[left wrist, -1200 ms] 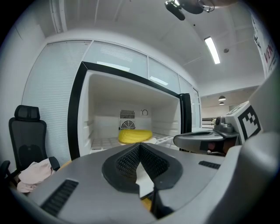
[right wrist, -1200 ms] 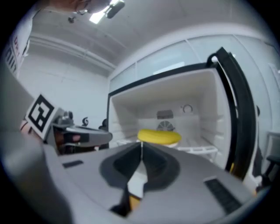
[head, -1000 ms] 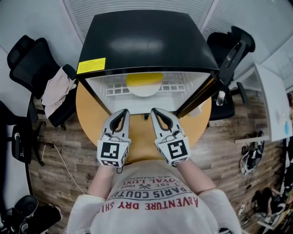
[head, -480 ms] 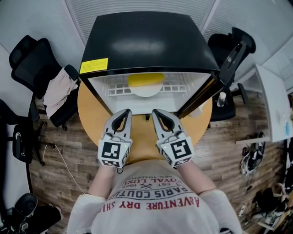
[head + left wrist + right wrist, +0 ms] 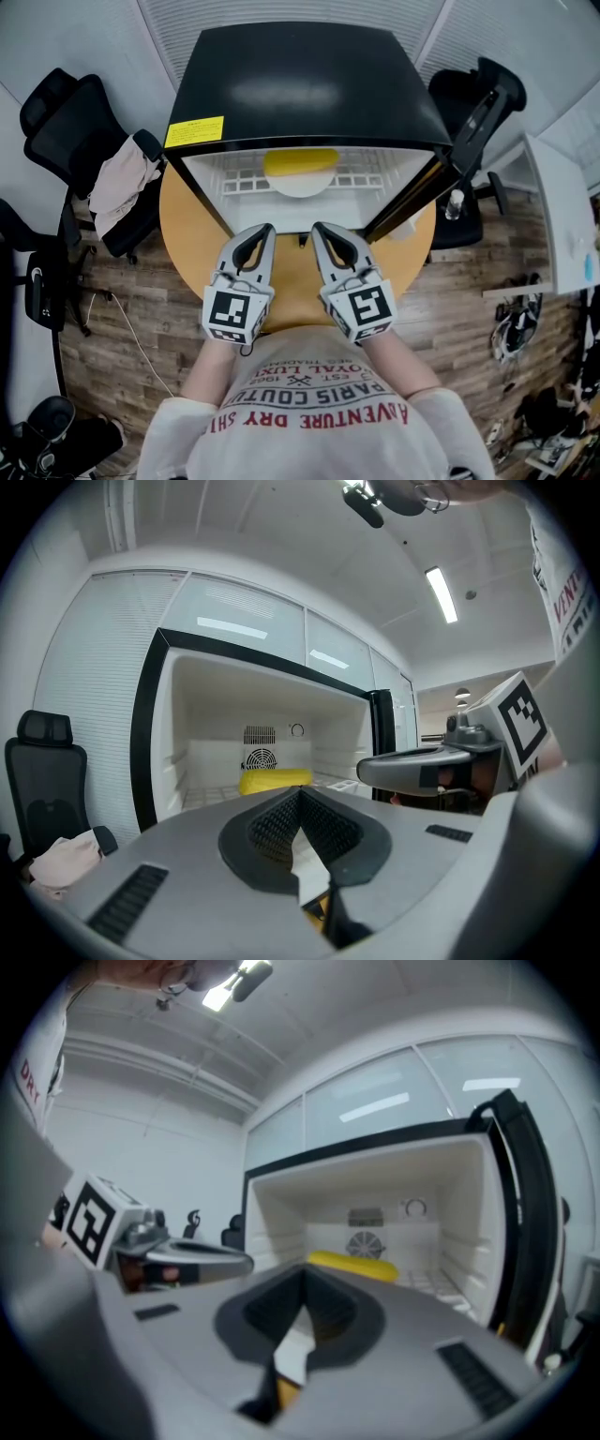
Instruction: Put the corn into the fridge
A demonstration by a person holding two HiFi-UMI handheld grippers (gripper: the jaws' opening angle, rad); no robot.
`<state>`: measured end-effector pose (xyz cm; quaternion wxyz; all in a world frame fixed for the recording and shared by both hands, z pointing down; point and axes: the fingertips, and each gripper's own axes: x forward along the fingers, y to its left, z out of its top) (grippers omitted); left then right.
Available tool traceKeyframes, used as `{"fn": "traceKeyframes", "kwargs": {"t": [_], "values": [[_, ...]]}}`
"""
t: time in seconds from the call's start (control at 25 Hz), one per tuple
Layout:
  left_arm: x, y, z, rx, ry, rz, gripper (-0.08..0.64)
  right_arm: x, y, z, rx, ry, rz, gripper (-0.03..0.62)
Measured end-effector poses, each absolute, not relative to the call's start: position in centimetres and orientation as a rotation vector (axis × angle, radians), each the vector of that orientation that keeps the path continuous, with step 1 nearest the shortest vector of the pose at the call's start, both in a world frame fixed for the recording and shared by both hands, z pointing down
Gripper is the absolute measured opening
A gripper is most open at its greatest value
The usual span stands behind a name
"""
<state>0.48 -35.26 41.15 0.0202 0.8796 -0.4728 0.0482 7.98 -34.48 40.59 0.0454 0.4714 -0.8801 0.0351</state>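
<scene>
Jaws of left gripper (image 5: 263,231) and right gripper (image 5: 319,229) both closed tip to tip, nothing between. Corn (image 5: 300,161) lies well ahead of both jaws, inside open fridge (image 5: 300,84). We judge corn already placed; maybe only door (image 5: 473,112) left to close.

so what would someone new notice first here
The open black fridge on the round wooden table draws the eye, with yellow corn lying on a white plate inside. Just in front, the left gripper and right gripper hover side by side, both shut and empty.
</scene>
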Motion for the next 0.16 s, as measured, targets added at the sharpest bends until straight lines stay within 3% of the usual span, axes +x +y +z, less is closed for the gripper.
{"fn": "traceKeyframes", "kwargs": {"t": [0.16], "values": [[0.58,-35.31,41.11,2.731,-1.464,0.149,0.025,8.05,-34.61,41.03,1.442,-2.676,0.114,0.028]]}}
